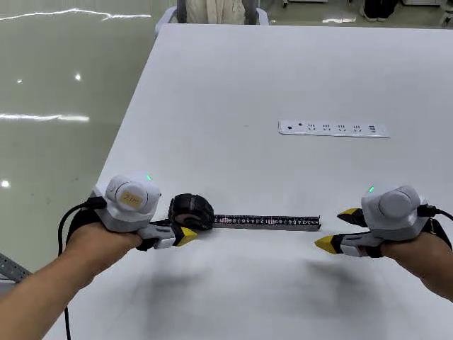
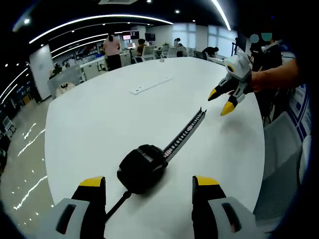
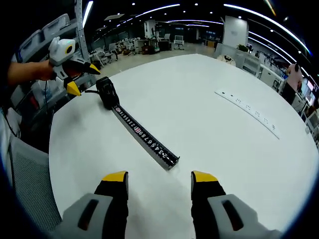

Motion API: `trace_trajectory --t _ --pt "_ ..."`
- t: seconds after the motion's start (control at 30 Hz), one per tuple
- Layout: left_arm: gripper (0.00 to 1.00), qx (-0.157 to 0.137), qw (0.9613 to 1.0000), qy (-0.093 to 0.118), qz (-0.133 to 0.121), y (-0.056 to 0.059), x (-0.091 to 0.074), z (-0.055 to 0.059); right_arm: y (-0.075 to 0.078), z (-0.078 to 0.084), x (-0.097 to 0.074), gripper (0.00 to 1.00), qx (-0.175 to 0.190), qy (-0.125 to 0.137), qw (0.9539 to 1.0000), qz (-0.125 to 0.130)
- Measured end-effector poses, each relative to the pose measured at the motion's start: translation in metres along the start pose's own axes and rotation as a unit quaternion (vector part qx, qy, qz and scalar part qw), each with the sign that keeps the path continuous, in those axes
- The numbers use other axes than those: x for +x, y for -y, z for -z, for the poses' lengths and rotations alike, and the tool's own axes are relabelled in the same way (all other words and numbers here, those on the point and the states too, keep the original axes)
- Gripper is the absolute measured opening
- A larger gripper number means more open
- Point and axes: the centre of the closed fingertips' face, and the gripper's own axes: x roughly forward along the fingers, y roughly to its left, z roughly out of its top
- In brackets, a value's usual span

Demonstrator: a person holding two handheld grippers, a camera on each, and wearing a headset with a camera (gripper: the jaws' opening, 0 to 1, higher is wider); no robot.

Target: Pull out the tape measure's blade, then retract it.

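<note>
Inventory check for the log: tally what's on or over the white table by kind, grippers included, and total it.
Tape measure: 1
Power strip: 1
Grippers: 2 (left gripper, right gripper, fingers apart on both)
Total: 4

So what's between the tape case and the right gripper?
The pulled-out blade, lying flat on the table, then a short bare stretch before the open right gripper. The head view shows it.
</note>
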Motion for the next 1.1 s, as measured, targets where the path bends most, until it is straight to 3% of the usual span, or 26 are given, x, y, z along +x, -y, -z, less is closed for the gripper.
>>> trace_trajectory --t 0.9,1.1 --pt "0.75 -0.050 0.9980 0.018 -0.034 0.012 -0.022 0.008 -0.017 0.002 -0.020 0.64 0.049 0.025 0.9981 0.027" --pt "0.76 -0.068 0.9963 0.024 -0.047 0.017 -0.036 0.015 -0.027 -0.002 -0.031 0.66 0.059 0.031 0.9971 0.037"
